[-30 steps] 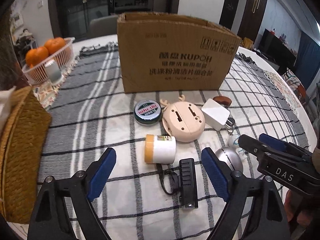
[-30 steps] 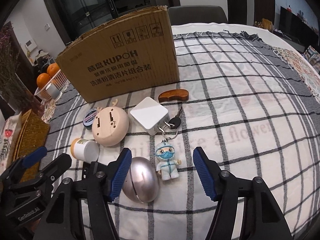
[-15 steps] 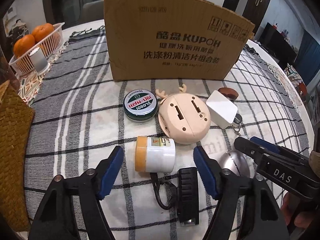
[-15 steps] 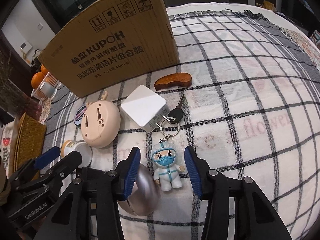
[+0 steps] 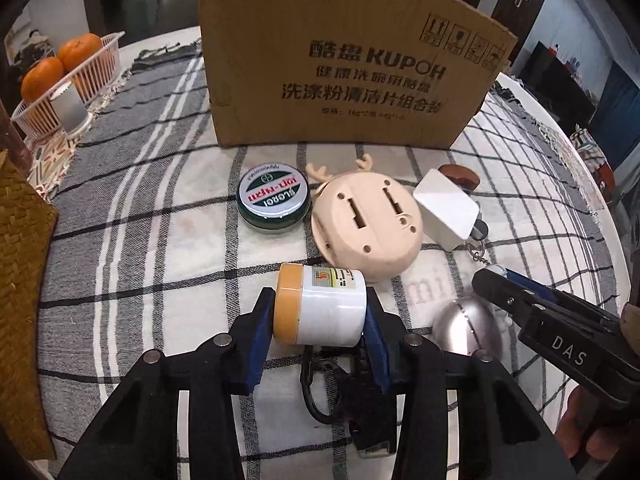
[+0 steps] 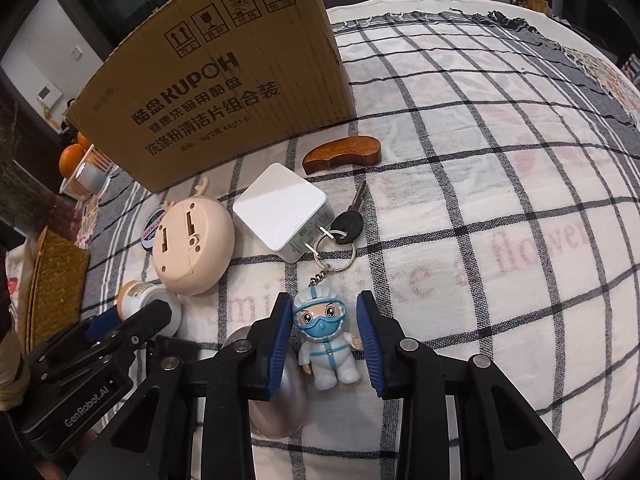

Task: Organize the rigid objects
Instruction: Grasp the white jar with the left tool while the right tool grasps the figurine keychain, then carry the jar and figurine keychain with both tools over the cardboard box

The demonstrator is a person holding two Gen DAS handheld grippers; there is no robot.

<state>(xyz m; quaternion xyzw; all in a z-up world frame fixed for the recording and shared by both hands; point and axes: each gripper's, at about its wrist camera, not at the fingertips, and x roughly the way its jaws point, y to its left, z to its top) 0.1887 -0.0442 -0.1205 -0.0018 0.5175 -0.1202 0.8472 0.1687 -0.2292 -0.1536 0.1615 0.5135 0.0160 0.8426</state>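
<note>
Left wrist view shows the left gripper (image 5: 320,316) pinching a white plastic jar with an orange lid (image 5: 320,306) lying on the checked tablecloth (image 5: 160,240), while the right gripper (image 6: 324,340) straddles, slightly spread, a small white-suited figurine keychain (image 6: 326,344).

The right gripper (image 6: 325,338) sits around a little toy man (image 6: 327,346), with a gap on each side. His chain goes to a key (image 6: 351,216) by a white plug (image 6: 282,210). A box (image 6: 224,76) stands behind.
</note>
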